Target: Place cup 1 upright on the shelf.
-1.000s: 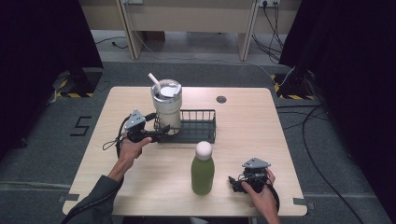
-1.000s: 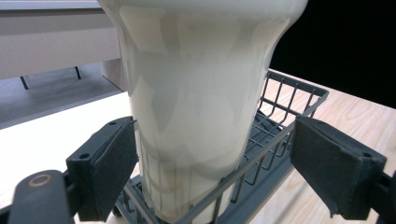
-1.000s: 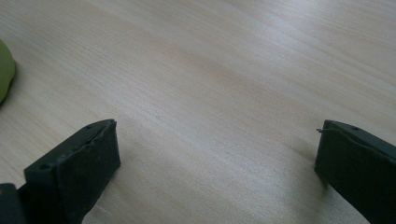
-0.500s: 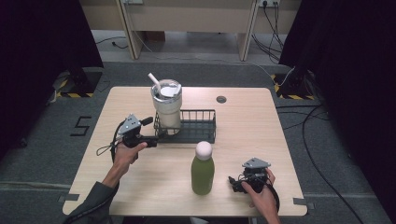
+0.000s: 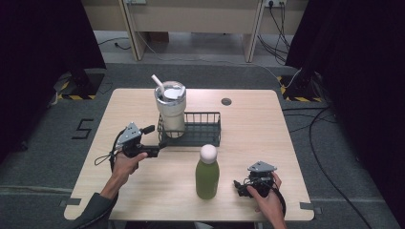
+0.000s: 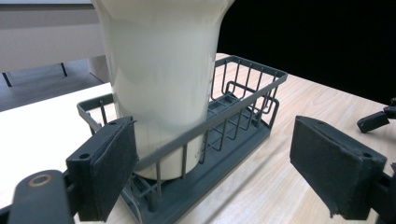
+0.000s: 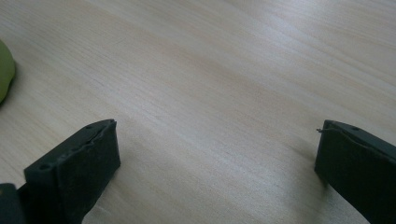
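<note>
Tumbler [image 5: 170, 109]: a cream cup with lid and straw, stood upright in the left end of the wire basket [image 5: 200, 135], seen toward 12 o'clock from the person's seat.
Left gripper [image 5: 155, 147]: held low at about 9 o'clock of the basket's left end; its jaws are spread wide with nothing between them, and in the left gripper view the tumbler and basket are seen just ahead, apparently untouched.
Right gripper [image 5: 239, 187]: rested near the table's near edge at about 3 o'clock of the green bottle [image 5: 207, 171]; its jaws are parted wide over bare wood.
Green bottle: stood upright between both hands, at 6 o'clock of the basket.
Table [image 5: 258, 124]: light wood.
</note>
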`<move>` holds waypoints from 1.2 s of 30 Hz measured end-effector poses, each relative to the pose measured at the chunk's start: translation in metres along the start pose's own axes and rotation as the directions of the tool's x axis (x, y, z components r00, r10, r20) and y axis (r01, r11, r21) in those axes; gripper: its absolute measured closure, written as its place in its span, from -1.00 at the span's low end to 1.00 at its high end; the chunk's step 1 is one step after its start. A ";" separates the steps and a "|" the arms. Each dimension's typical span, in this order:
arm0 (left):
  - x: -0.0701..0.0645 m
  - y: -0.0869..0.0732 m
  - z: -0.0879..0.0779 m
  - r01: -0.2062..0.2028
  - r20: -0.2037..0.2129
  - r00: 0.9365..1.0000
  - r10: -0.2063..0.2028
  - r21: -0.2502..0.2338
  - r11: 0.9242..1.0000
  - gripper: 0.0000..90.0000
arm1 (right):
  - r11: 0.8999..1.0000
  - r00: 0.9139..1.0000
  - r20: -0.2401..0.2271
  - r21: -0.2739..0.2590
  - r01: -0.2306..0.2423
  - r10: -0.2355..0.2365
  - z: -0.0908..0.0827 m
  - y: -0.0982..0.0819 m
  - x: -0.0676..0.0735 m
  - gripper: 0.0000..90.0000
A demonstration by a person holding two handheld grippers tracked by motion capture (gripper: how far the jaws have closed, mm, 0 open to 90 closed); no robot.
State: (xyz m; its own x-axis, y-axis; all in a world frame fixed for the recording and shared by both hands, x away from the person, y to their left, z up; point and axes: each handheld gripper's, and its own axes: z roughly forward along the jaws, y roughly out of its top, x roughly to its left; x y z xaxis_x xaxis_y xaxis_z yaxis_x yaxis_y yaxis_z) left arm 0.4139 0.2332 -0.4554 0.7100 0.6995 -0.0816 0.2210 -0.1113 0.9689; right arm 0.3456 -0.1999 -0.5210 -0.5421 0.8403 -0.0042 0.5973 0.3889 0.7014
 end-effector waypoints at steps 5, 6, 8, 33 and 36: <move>-0.002 -0.003 -0.005 0.021 0.013 1.000 -0.021 0.001 1.000 -0.68 | 1.000 1.000 0.001 -0.001 0.001 -0.001 0.000 0.000 0.000 -1.00; -0.002 -0.004 -0.006 0.020 0.013 1.000 -0.020 0.003 1.000 -0.68 | 1.000 1.000 0.000 0.000 0.001 -0.001 0.000 0.000 0.000 -0.99; -0.003 -0.006 -0.009 0.020 0.014 1.000 -0.020 0.007 1.000 -0.68 | 1.000 1.000 0.001 0.000 0.000 0.000 0.000 0.000 0.000 -1.00; -0.010 -0.028 -0.028 0.019 0.016 1.000 -0.020 0.040 0.999 -0.68 | 1.000 1.000 0.000 0.000 0.002 -0.002 0.000 0.000 0.000 -0.99; -0.010 -0.033 -0.029 0.019 0.012 1.000 -0.020 0.048 0.999 -0.68 | 1.000 1.000 0.001 0.000 0.001 -0.001 0.000 0.000 0.000 -1.00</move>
State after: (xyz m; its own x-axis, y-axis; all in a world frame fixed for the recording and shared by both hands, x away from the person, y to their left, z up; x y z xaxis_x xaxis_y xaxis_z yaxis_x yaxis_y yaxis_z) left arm 0.3801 0.2510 -0.4801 0.7134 0.6931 -0.1034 0.2665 -0.1318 0.9548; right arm 0.3456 -0.2000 -0.5210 -0.5426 0.8400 -0.0058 0.5967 0.3903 0.7011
